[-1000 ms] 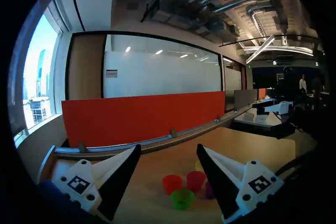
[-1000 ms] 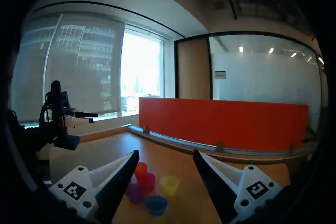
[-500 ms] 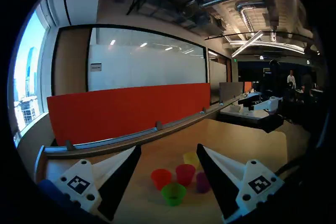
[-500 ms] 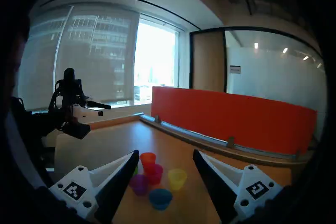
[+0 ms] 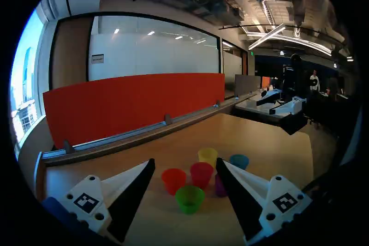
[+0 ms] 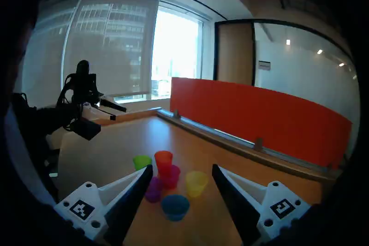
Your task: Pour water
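We find the left gripper (image 5: 184, 162) with its two white-and-black fingers spread wide, nothing between them, clear of every object.

In the left gripper view the task items are six small cups, closely grouped and upright on the light wooden table (image 5: 263, 140), ahead of the fingertips. Nearest is a green plastic cup (image 5: 189, 199). Just behind it, side by side, stand an orange-red plastic cup (image 5: 174, 180) and a magenta plastic cup (image 5: 201, 174). A purple plastic cup (image 5: 219, 186) is partly hidden by one finger. Farther back are a yellow plastic cup (image 5: 207, 156) and a blue plastic cup (image 5: 239, 160). We cannot tell whether any cup holds liquid, nor whether neighbouring cups touch.

The right gripper (image 6: 181, 168) is likewise spread apart and empty. Its view takes the group from the opposite side: the blue plastic cup nearest, the purple and yellow ones behind it, then magenta and orange-red, and the green plastic cup farthest.

Beyond the cups a long orange partition panel (image 5: 133, 100) runs along the table's far edge. Behind it stand a frosted glass wall (image 5: 152, 54) and bright windows (image 6: 177, 61).
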